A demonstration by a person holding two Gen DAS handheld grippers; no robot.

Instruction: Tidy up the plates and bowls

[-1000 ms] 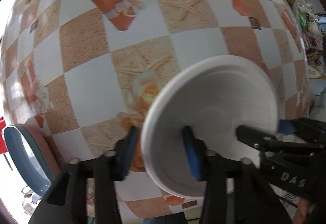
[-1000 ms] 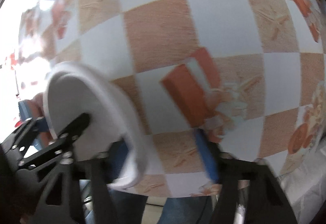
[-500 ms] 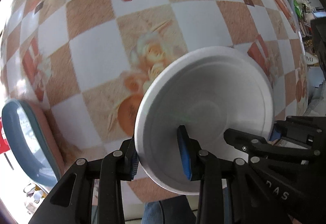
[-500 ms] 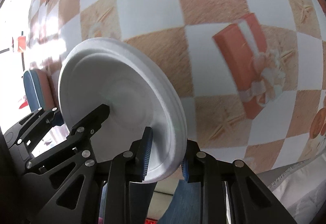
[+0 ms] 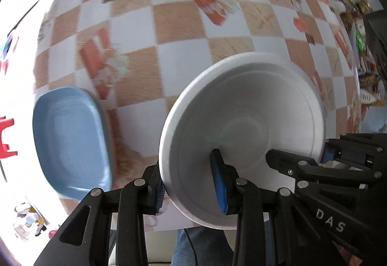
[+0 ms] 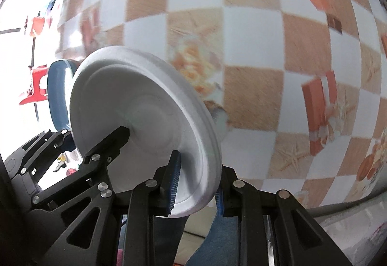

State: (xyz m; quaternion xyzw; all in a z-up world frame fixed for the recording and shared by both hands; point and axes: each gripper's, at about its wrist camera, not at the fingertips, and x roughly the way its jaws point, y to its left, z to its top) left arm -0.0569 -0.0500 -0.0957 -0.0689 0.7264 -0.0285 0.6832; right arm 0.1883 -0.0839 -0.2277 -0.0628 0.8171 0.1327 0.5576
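A white foam plate [image 5: 244, 135] is held up above the checkered tablecloth by both grippers. My left gripper [image 5: 191, 188] is shut on its near left rim. My right gripper [image 6: 196, 188] is shut on the opposite rim of the same plate [image 6: 145, 118]; it also shows at the right of the left wrist view [image 5: 324, 157]. A blue rounded-square plate [image 5: 70, 142] lies on the table at the left, near the edge; in the right wrist view its rim [image 6: 56, 94] shows behind the white plate.
The table carries a tablecloth [image 5: 183, 24] of white and tan squares with gift-box prints. Its near edge runs just below the plates. Cluttered shelves [image 5: 362, 24] stand at the far right. A red stool [image 6: 33, 94] is off the table at the left.
Both grippers carried the white plate to the left over the table. The blue plate came far more into view at the left. The right gripper closed on the plate's rim a second ago.
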